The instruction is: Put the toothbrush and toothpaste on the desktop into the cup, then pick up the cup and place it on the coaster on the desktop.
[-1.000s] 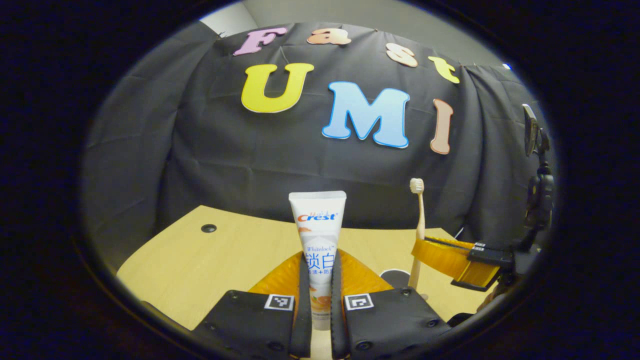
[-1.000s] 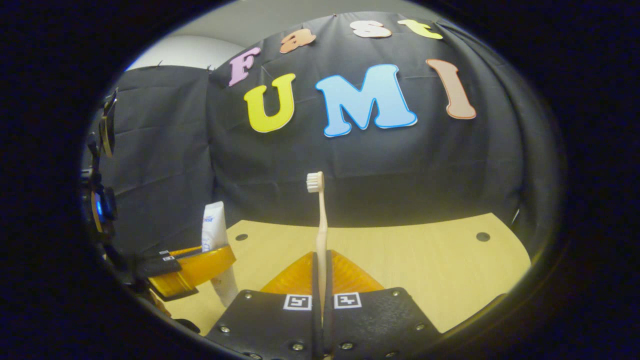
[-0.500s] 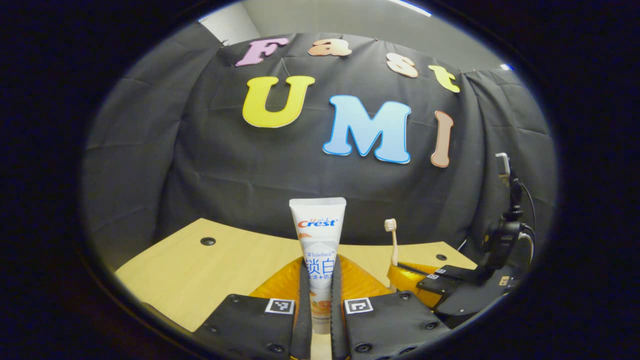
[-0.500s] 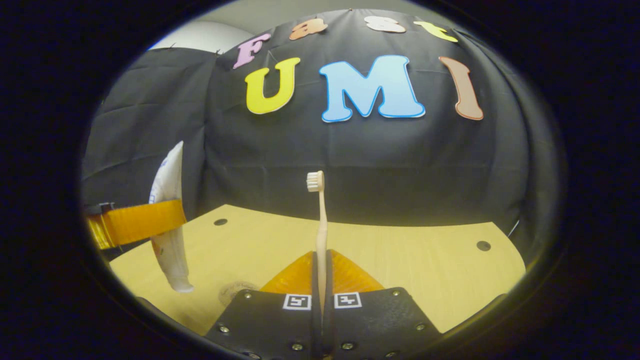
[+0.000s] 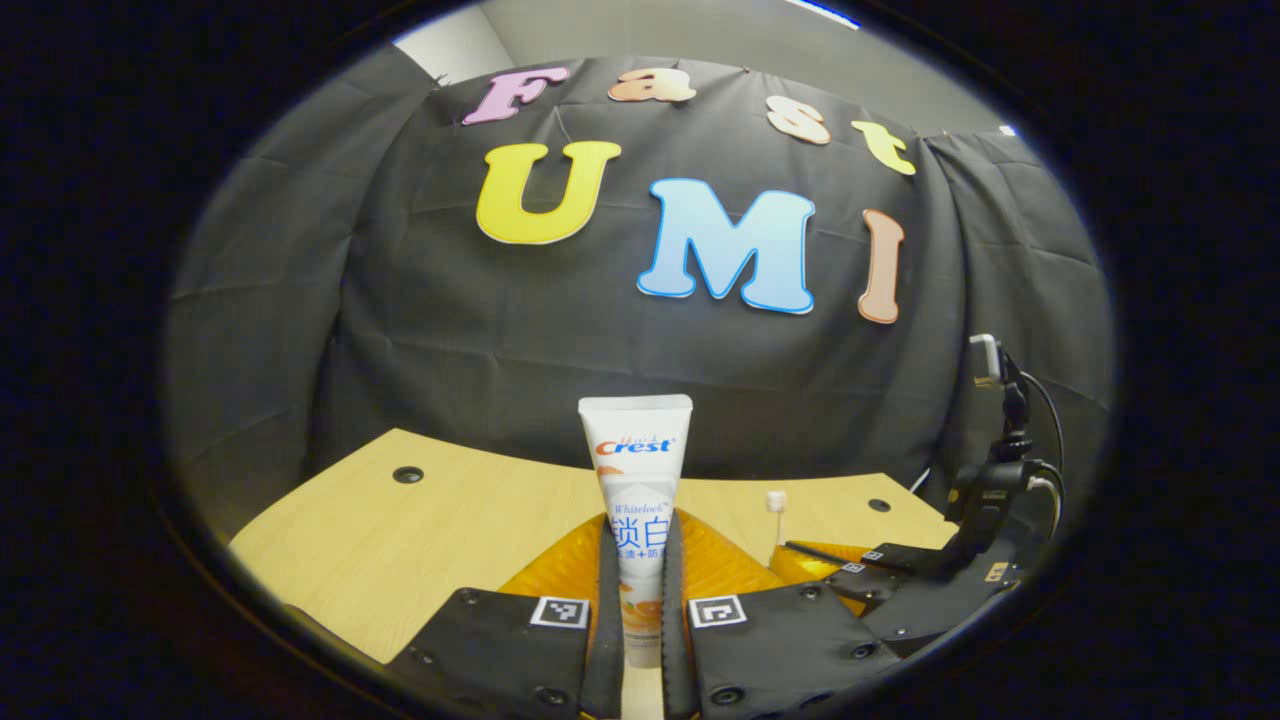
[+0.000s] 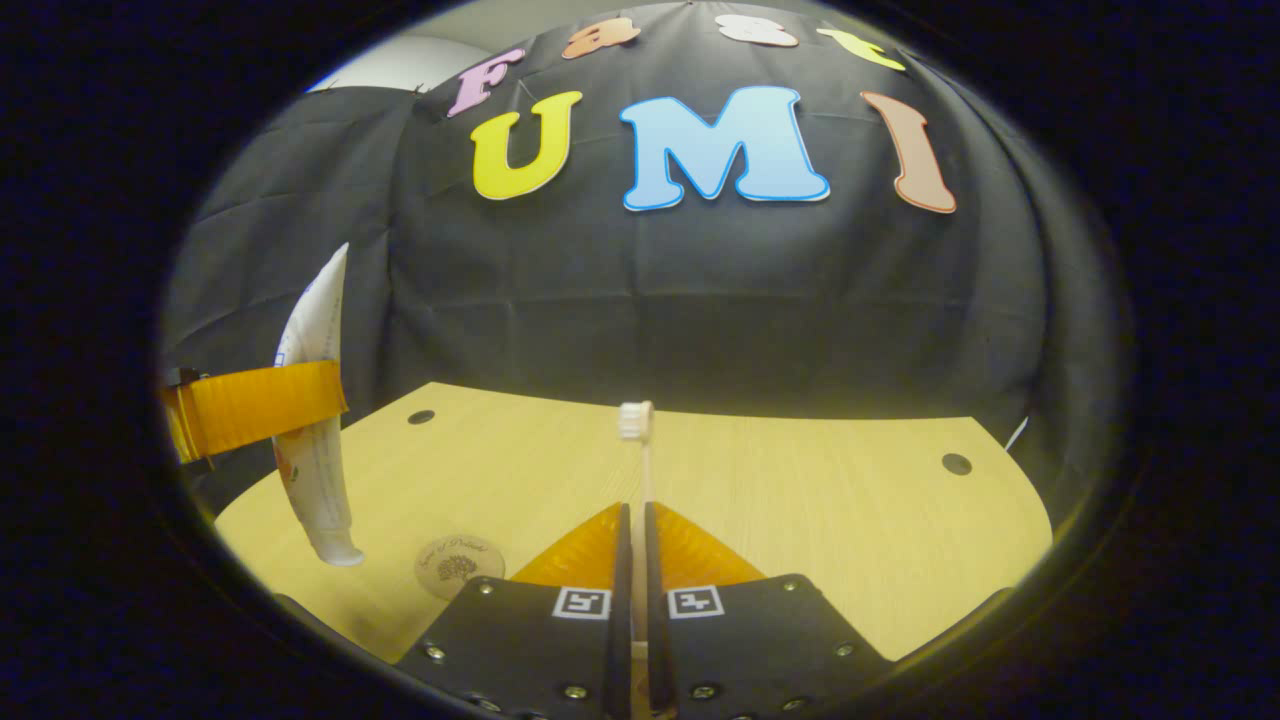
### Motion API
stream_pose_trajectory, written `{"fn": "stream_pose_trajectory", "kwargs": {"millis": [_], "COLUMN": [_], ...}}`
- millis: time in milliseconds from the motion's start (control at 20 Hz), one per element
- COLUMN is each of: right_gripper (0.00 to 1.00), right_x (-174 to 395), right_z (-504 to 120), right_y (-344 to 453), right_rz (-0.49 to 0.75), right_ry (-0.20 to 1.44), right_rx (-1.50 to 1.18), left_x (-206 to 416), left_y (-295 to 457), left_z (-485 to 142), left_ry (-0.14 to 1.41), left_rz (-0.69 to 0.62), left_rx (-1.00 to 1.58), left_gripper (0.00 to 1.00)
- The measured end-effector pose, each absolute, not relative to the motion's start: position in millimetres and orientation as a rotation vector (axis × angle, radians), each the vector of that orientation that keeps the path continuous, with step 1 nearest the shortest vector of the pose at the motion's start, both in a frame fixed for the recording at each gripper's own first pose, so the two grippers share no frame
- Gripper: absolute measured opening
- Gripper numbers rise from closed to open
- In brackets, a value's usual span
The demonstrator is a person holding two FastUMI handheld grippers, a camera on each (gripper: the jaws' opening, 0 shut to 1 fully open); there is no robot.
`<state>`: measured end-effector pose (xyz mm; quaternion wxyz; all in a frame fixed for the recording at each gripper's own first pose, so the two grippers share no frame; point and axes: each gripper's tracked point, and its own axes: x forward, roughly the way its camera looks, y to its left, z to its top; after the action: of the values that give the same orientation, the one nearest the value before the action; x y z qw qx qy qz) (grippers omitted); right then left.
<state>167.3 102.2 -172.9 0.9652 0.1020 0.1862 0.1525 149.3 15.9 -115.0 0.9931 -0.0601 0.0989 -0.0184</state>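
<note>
In the left gripper view my left gripper [image 5: 638, 522] is shut on a white toothpaste tube [image 5: 637, 450], held upright above the wooden desktop [image 5: 400, 540]. To its right is my right gripper [image 5: 815, 553], low, with the toothbrush head [image 5: 775, 500] just above its orange fingers. In the right gripper view my right gripper [image 6: 635, 512] is shut on the beige toothbrush [image 6: 636, 422], whose head stands only a little above the fingertips. At far left my left gripper [image 6: 255, 410] holds the toothpaste [image 6: 315, 470] cap-down above the desk. A round coaster [image 6: 459, 565] lies below the tube.
The light wood desktop [image 6: 800, 520] has small cable holes [image 6: 956, 463] near its back corners and ends at the black cloth wall. A black mount with a cable [image 5: 1000, 450] rises from the right gripper.
The toothbrush now sits lower between my right fingers, its head much closer to the fingertips. The right gripper has sunk lower in the left gripper view. The coaster has come into sight.
</note>
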Motion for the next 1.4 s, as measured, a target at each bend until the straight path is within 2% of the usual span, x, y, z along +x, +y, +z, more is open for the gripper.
{"fn": "stream_pose_trajectory", "kwargs": {"millis": [100,150,200,250,350,500,550,650,1000,1400], "right_gripper": [0.20,0.37,0.40,0.58,0.67,0.66,0.76,0.87,0.88,0.88], "right_x": [169,167,165,164,161,156,154,150,135,112], "right_z": [-175,-174,-172,-170,-165,-152,-147,-138,-110,-118], "right_y": [101,97,96,97,91,79,76,64,14,-40], "right_rz": [0.308,0.299,0.302,0.302,0.291,0.271,0.269,0.248,0.164,0.095], "right_ry": [0.381,0.377,0.371,0.370,0.361,0.338,0.331,0.315,0.276,0.311], "right_rx": [0.198,0.191,0.192,0.196,0.197,0.197,0.200,0.200,0.221,0.257], "left_x": [148,147,146,145,145,145,145,150,164,195], "left_y": [14,13,12,11,7,-2,-5,-14,-55,-94], "left_z": [-115,-115,-114,-112,-111,-106,-105,-103,-93,-110], "left_ry": [0.200,0.200,0.199,0.197,0.193,0.185,0.182,0.175,0.124,0.102], "left_rz": [-0.041,-0.043,-0.045,-0.049,-0.053,-0.065,-0.071,-0.085,-0.155,-0.194], "left_rx": [-0.124,-0.125,-0.125,-0.126,-0.125,-0.127,-0.127,-0.130,-0.191,-0.275], "left_gripper": [0.22,0.22,0.22,0.22,0.22,0.22,0.22,0.22,0.22,0.22]}}
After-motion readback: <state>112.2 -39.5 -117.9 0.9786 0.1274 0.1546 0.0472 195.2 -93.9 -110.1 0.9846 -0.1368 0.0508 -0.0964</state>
